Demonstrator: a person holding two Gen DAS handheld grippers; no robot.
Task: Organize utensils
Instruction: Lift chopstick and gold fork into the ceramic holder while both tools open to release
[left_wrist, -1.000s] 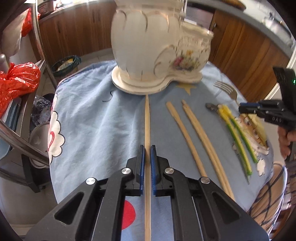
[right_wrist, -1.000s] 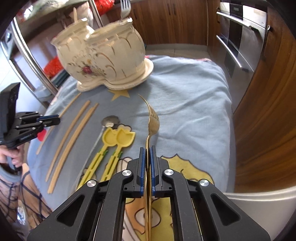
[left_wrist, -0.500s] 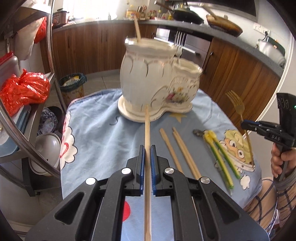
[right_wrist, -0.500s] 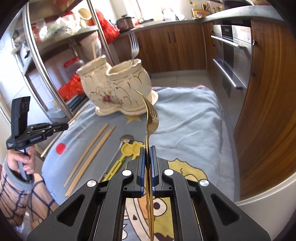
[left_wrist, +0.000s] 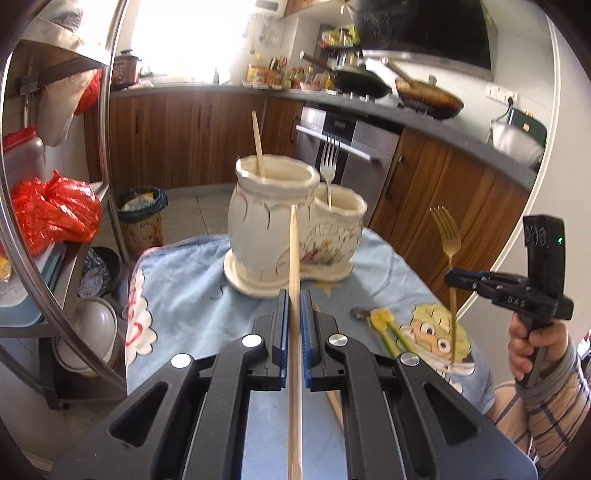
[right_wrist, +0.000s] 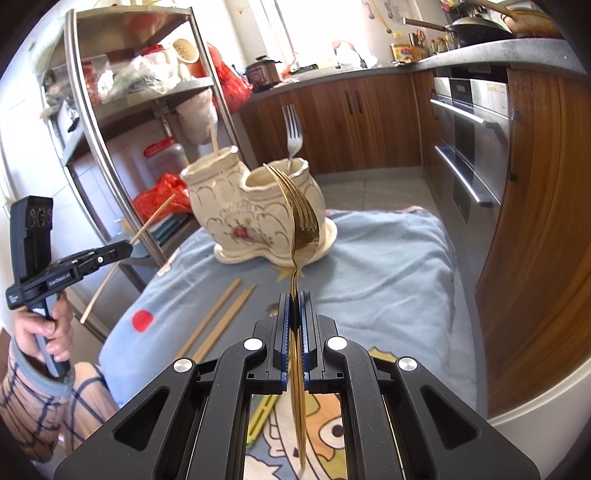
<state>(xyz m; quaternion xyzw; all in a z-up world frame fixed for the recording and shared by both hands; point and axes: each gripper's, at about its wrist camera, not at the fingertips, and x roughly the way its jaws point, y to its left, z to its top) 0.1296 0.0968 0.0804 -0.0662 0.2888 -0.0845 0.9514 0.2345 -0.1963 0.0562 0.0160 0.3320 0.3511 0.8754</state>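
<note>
**Wooden chopstick and gold fork lifted toward the ceramic holder**

Wooden and thin, the chopstick (left_wrist: 294, 266) is clenched between the jaws of the left gripper (left_wrist: 294, 306), its tip pointing at the taller left compartment of the cream ceramic utensil holder (left_wrist: 291, 225), where another chopstick (left_wrist: 257, 144) already stands. To seat it well, I would raise the tip clear of the rim, tilt it steeply, then lower before letting go. The right gripper (right_wrist: 294, 314) grasps the gold fork (right_wrist: 301, 218) by its handle, tines up; it likely belongs in the lower right compartment beside the silver fork (right_wrist: 293, 129).

Only the left wrist view shows the yellow-and-green utensils (left_wrist: 388, 328) on the blue cloth (left_wrist: 192, 295). The right wrist view alone shows the two chopsticks (right_wrist: 221, 317) lying there in full.
</note>
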